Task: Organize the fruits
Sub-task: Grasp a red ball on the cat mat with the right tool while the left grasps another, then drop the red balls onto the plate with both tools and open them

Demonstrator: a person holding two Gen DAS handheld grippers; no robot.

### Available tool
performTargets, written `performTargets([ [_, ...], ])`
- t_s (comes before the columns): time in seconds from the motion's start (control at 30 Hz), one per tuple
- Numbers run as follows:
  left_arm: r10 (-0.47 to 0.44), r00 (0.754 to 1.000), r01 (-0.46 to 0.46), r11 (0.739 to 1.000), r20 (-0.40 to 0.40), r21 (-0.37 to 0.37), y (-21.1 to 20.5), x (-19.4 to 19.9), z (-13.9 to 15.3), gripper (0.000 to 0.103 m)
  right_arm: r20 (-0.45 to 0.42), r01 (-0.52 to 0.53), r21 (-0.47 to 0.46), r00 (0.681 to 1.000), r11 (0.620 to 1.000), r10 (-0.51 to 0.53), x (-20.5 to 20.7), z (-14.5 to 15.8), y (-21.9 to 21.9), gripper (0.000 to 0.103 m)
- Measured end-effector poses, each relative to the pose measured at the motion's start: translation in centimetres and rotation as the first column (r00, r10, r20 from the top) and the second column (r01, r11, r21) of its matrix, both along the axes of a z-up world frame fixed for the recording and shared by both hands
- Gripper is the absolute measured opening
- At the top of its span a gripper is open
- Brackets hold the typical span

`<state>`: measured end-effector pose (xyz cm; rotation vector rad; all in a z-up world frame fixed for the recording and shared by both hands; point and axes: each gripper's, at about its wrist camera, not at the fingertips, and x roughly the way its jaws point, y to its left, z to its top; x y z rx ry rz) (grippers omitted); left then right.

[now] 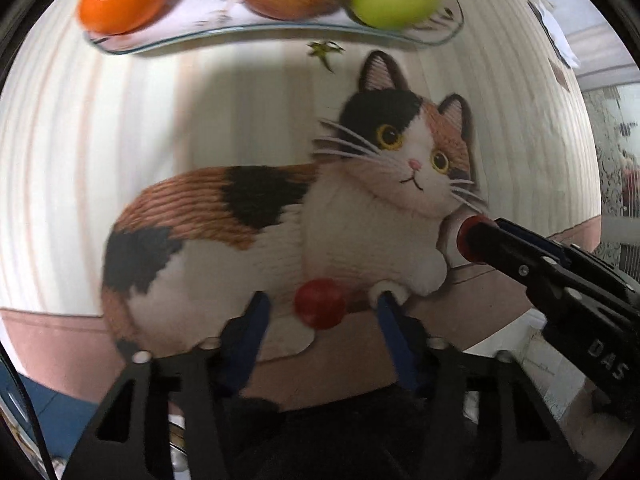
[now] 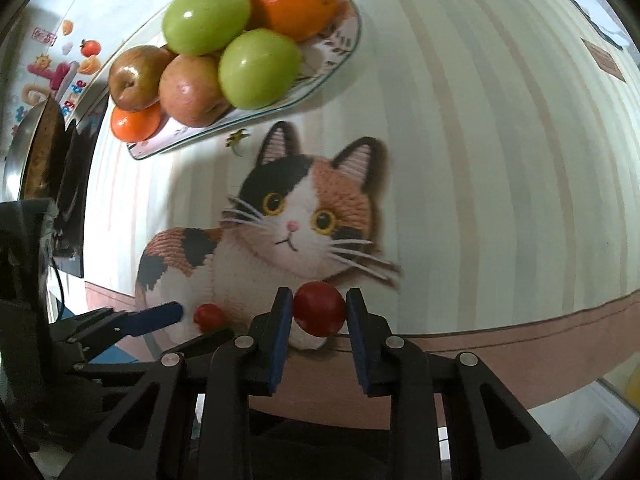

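Tomato (image 2: 319,309), small, round, dark red, sits clamped in the right gripper (image 2: 320,312); the left gripper (image 1: 320,308) stands open around another tomato (image 1: 320,303).

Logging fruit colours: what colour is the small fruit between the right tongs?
Dark red small fruit; clearest in the right wrist view.

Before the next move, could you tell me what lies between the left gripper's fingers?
In the left wrist view, a small red tomato lies on the cat mat between the open left gripper fingers.
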<state>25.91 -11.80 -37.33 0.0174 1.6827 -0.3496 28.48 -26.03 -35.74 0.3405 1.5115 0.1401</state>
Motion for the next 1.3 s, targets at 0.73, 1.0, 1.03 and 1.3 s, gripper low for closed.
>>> performTargets([
  [0.73, 0.310, 0.941, -0.281, 0.940, 0.138, -0.194, 10.8, 8.9, 8.3, 0.024, 0.195, -0.027, 0.096, 0.981, 0.995, 0.008, 5.3, 4.2, 4.2, 0.030],
  [1.0, 0.448, 0.893, -0.418, 0.864, 0.047, -0.281, 14.6, 13.4, 7.2, 0.024, 0.336, -0.074, 0.114, 0.941, 0.991, 0.032, 8.8, 4.5, 8.8, 0.030],
  [1.03, 0.454, 0.890, -0.427, 0.858, 0.034, -0.286, 14.6, 13.8, 7.2, 0.024, 0.344, -0.085, 0.113, 0.938, 0.990, 0.041, 9.2, 4.3, 9.4, 0.030],
  [1.3, 0.471, 0.881, -0.460, 0.836, -0.038, -0.298, 14.0, 15.3, 5.4, 0.024, 0.358, -0.135, 0.103, 0.929, 0.985, 0.090, 10.6, 3.2, 11.7, 0.030],
])
